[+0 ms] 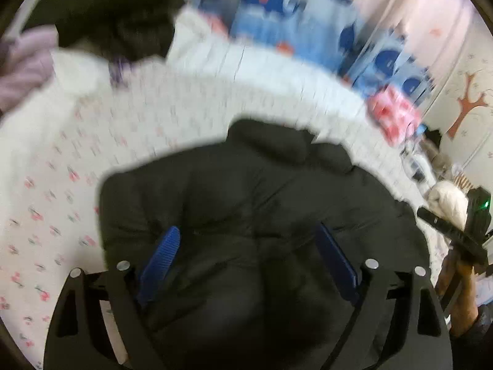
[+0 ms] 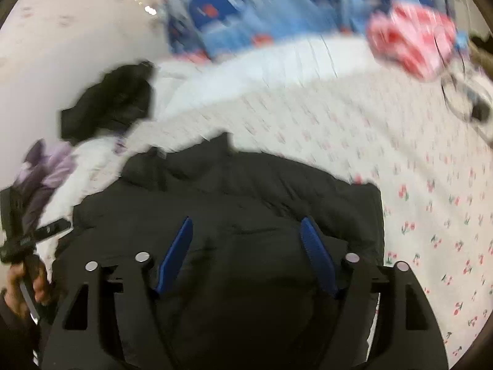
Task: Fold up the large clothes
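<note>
Left wrist view: black jacket (image 1: pixel 246 203) fills lower centre of frame, lying on the floral sheet (image 1: pixel 61 185), collar toward top of frame, bulk running down under the tool. Left gripper (image 1: pixel 246 262) hangs over the jacket's middle, jaws spread wide, blue pads (image 1: pixel 160 256) apart with only fabric below them, nothing pinched; released. Right gripper (image 1: pixel 456 237) sits at right edge, beside the jacket's right side; its jaw state is not readable here. Frame blurred

Right wrist view: jacket (image 2: pixel 246 203) again lower centre, collar at upper left of the dark mass, right edge straight at frame right. Right gripper (image 2: pixel 246 256) over the jacket's body, jaws well apart, empty. Left gripper (image 2: pixel 27 237) at left edge, held in a hand (image 2: pixel 21 283). Both tools equally near; touching fabric or hovering, cannot tell
</note>
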`<move>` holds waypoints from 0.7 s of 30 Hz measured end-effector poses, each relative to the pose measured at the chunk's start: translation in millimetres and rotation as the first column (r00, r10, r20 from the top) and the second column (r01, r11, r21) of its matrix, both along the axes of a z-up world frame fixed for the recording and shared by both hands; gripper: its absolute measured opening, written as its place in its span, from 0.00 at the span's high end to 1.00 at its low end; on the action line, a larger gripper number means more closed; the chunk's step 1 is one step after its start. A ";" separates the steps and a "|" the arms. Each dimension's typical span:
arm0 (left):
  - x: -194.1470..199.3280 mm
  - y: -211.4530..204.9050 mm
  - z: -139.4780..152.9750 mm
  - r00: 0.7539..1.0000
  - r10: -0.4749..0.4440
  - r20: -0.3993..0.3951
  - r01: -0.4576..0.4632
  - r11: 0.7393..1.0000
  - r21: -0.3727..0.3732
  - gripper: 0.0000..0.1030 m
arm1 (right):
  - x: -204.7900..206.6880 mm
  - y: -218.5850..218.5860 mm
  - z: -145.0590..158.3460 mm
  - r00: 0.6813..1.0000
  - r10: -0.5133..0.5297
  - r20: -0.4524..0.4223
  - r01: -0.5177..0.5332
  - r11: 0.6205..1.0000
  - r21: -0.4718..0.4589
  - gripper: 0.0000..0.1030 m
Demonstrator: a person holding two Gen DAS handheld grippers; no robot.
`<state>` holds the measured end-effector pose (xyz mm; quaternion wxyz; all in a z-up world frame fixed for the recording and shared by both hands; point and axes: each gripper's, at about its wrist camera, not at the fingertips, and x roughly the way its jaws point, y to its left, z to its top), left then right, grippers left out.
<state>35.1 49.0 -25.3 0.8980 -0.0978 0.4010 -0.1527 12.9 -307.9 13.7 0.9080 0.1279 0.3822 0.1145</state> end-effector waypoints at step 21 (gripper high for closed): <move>-225.1 157.6 -28.3 0.955 -0.130 -0.265 0.090 0.984 -0.156 0.07 | -290.5 -158.3 -70.3 0.889 0.227 -0.398 -0.002 0.871 0.492 0.13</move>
